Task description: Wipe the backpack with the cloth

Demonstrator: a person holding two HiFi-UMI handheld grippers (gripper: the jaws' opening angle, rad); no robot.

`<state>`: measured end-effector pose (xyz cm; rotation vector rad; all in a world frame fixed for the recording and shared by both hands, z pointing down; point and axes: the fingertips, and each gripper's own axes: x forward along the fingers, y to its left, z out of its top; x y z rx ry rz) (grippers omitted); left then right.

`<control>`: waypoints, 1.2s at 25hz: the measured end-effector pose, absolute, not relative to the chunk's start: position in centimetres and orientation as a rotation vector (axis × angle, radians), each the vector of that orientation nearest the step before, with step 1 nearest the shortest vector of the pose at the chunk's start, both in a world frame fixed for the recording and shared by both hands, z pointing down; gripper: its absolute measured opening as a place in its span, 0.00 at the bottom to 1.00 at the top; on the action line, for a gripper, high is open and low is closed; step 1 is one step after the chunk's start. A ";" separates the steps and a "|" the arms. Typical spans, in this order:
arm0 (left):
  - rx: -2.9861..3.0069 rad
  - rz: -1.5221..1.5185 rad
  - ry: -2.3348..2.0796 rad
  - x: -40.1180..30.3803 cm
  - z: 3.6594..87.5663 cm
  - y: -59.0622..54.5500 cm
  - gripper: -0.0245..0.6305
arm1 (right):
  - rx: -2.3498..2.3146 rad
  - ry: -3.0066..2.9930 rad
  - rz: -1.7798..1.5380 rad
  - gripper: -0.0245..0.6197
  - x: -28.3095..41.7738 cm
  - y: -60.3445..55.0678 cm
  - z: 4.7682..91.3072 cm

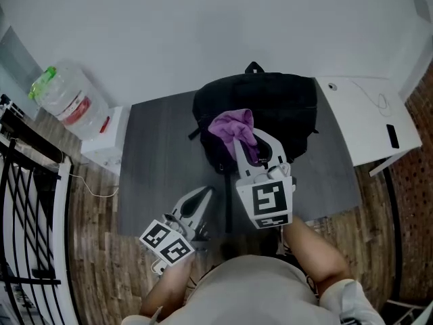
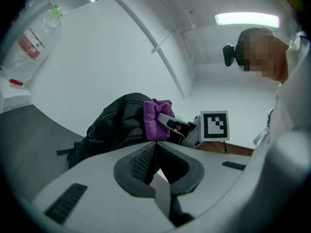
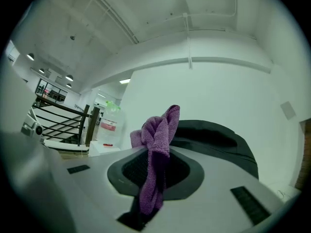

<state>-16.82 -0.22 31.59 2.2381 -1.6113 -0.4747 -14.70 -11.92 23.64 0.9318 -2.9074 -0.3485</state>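
On a dark grey tabletop (image 1: 162, 154), a black backpack (image 1: 284, 107) (image 2: 116, 123) (image 3: 214, 140) stands upright toward the far edge, right of centre. The right gripper (image 1: 249, 141) (image 3: 155, 152) reaches it from the near side, its jaws clamped on a bunched purple cloth (image 1: 233, 127) (image 2: 155, 118) (image 3: 158, 130). The cloth lies at the bag's upper front; whether it presses on the fabric cannot be told. The left gripper (image 1: 203, 193) (image 2: 155, 147) hangs over the tabletop's near edge, jaws closed together with nothing between them, well clear of the bag.

No brand name shows on the backpack. The only print on the grippers is the black-and-white square patterns of each marker cube (image 1: 269, 205). A large water jug (image 1: 64, 100) (image 2: 31, 42) (image 3: 109, 123) with a green cap carries a red label too small to read; it sits on a white stand just beside the tabletop's left edge.

Bare grey surface lies open to the left of the bag and along the near side. A white table (image 1: 358, 114) butts against the right edge, a plain white wall (image 1: 203, 26) closes the far side, and a black railing (image 1: 20, 202) (image 3: 58, 120) borders the wooden floor (image 1: 95, 249) at far left.
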 end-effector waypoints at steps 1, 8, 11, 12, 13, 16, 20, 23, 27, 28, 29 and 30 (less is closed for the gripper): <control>2.243 -0.471 -1.602 -16.5 31.6 -0.4 0.04 | 0.948 -2.904 -0.346 0.12 -14.1 -12.2 23.7; 2.277 -0.445 -1.548 -14.2 31.5 -1.8 0.04 | 1.023 -2.882 -0.376 0.13 -10.9 -13.4 23.5; 2.290 -0.434 -1.531 -13.3 31.4 -2.3 0.04 | 1.069 -2.860 -0.379 0.13 -9.6 -14.2 23.6; 2.292 -0.431 -1.527 -13.1 31.5 -2.4 0.04 | 1.086 -2.852 -0.374 0.13 -9.1 -14.6 23.6; 2.293 -0.429 -1.523 -12.9 31.5 -2.6 0.04 | 1.105 -2.844 -0.367 0.13 -8.6 -15.0 23.7; 2.297 -0.422 -1.509 -12.3 31.7 -2.9 0.04 | 1.152 -2.819 -0.353 0.13 -7.2 -16.0 24.0; 2.303 -0.414 -1.496 -11.7 31.7 -3.5 0.04 | 1.197 -2.790 -0.346 0.12 -5.7 -17.1 24.4; 2.310 -0.411 -1.488 -11.2 31.6 -3.8 0.04 | 1.240 -2.766 -0.337 0.13 -4.4 -17.9 24.6; 2.316 -0.407 -1.475 -10.7 31.6 -4.3 0.04 | 1.282 -2.733 -0.345 0.13 -2.7 -18.8 24.9; 2.317 -0.405 -1.472 -10.6 31.7 -4.4 0.04 | 1.291 -2.724 -0.351 0.12 -2.4 -19.0 25.0; 2.319 -0.404 -1.470 -10.5 31.7 -4.5 0.04 | 1.301 -2.714 -0.357 0.13 -2.1 -19.1 25.1; 2.321 -0.404 -1.467 -10.4 31.7 -4.6 0.04 | 1.313 -2.704 -0.361 0.13 -1.7 -19.3 25.2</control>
